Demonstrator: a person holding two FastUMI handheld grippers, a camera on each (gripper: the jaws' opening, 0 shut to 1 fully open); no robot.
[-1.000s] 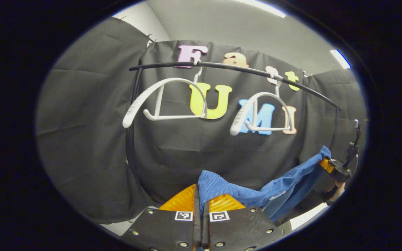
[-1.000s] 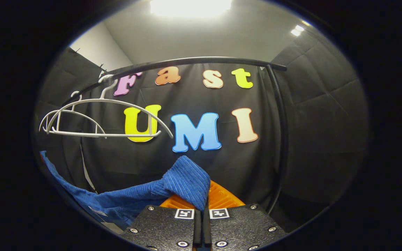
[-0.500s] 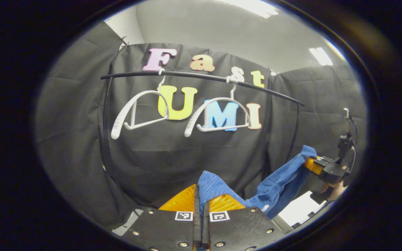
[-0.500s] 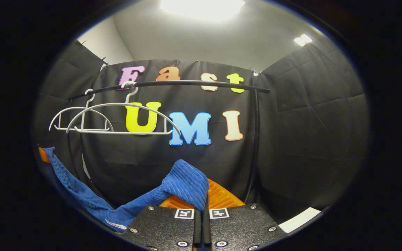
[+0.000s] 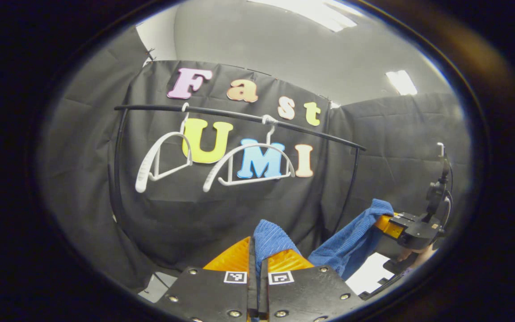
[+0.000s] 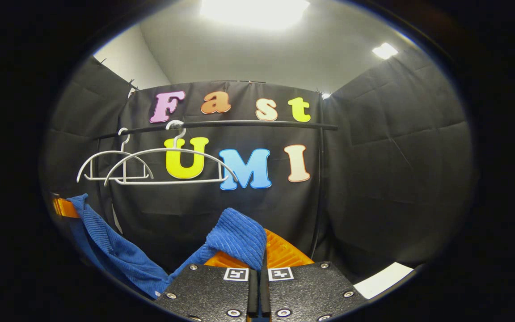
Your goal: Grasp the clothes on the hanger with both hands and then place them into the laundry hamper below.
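Over the last second both views have drawn back and sunk: the rail (image 5: 239,117) and the two bare hangers (image 5: 248,165) sat larger and higher a moment ago, and now they hang smaller at about 11 o'clock in the left gripper view, with a pale strip of floor come into sight at 5 o'clock. The blue garment (image 6: 237,237) has therefore left its hanger for good and is being carried away from the rail, which I judge to be the start of the lowering toward the hamper; the hamper itself I cannot make out here, so how far there is to go is unclear. The cloth has also slackened, sagging in a deeper loop between the two grips than before, so the hands seem to have come closer together. The left gripper (image 5: 257,264) has its jaws pressed together with a fold of the garment (image 5: 271,239) pinched between them, rising at 12 o'clock from the fingers. The right gripper (image 6: 257,264) is likewise clamped on a corner that flops over to 11 o'clock; seen from the left gripper view at 3 o'clock, that gripper (image 5: 389,226) holds the far end of the cloth.
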